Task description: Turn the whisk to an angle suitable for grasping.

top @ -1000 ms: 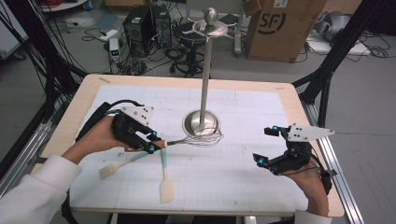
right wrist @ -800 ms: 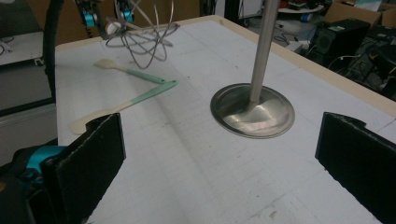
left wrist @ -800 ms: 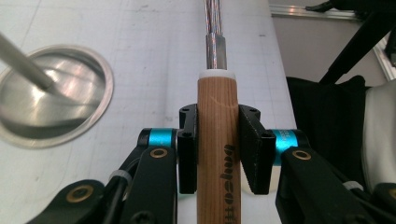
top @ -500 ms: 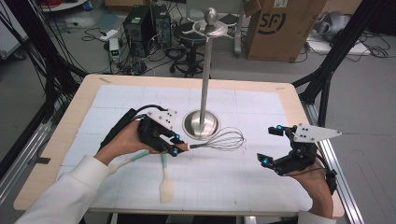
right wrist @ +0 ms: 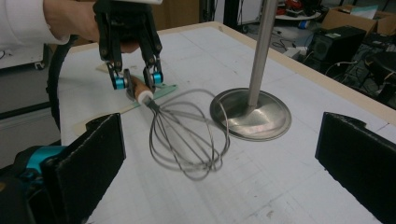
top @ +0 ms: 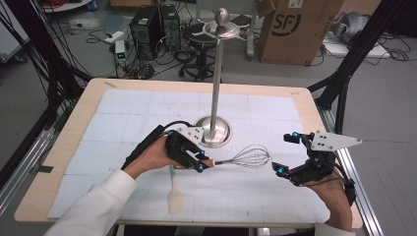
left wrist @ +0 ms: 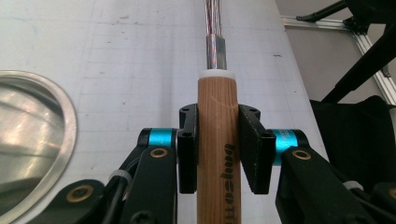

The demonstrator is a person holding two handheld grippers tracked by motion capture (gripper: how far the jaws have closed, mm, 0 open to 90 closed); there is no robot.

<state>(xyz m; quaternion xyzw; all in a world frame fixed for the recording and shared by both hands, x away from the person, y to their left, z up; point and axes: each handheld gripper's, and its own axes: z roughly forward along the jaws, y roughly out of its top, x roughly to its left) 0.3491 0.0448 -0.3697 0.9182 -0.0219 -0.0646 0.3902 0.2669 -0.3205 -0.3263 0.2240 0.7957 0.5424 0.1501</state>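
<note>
Clamped between the left gripper (top: pixel 202 164)'s pads, the wooden handle of the whisk (top: pixel 246 158) points right, its wire head low over the table (top: pixel 118 105), just near of the metal stand (top: pixel 215 130)'s round base. Right gripper (top: pixel 285 153) waits beside it, jaws wide apart. One spatula (top: pixel 174 194) lies near the left hand.

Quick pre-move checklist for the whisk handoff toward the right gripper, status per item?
1. Left gripper grip on whisk handle: fingers press the wooden handle from both sides. ok.
2. Whisk wire head free of the stand base: beside it, apart. ok.
3. Right gripper ready to receive: fingers wide apart, nothing between them. ok.
4. Spatula clear of the path: lies on the table near the left hand, off the line to the right gripper. ok.
5. Whisk head lifted off the table: cannot tell.
</note>
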